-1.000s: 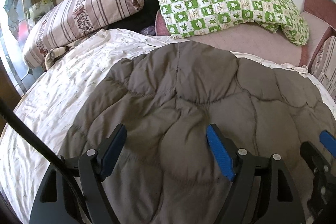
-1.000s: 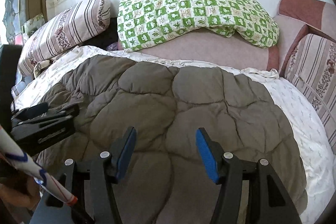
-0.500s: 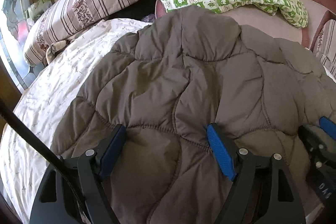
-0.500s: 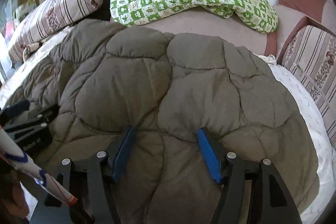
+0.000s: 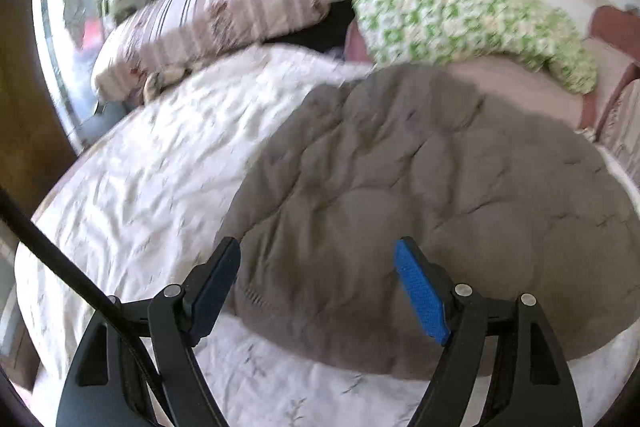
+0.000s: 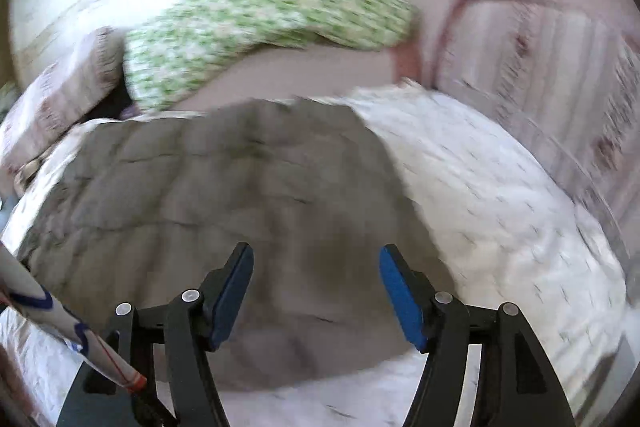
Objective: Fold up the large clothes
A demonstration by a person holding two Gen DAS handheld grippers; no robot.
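Note:
A large grey-brown quilted jacket (image 5: 420,195) lies folded flat on the white bedsheet (image 5: 152,163). It also shows in the right wrist view (image 6: 224,195). My left gripper (image 5: 318,279) is open and empty, just above the jacket's near left edge. My right gripper (image 6: 316,287) is open and empty, above the jacket's near right part. Both views are motion-blurred. Neither gripper shows in the other's view.
A striped pillow (image 5: 208,23) and a green checked pillow (image 5: 460,15) lie at the head of the bed. A pink striped headboard cushion (image 6: 540,75) rises on the right. A window (image 5: 68,39) is at the left. White sheet (image 6: 500,195) lies right of the jacket.
Both grippers have let go of the jacket and pulled back and apart. The jacket has dropped flat onto the bed. Each gripper has left the other's view.

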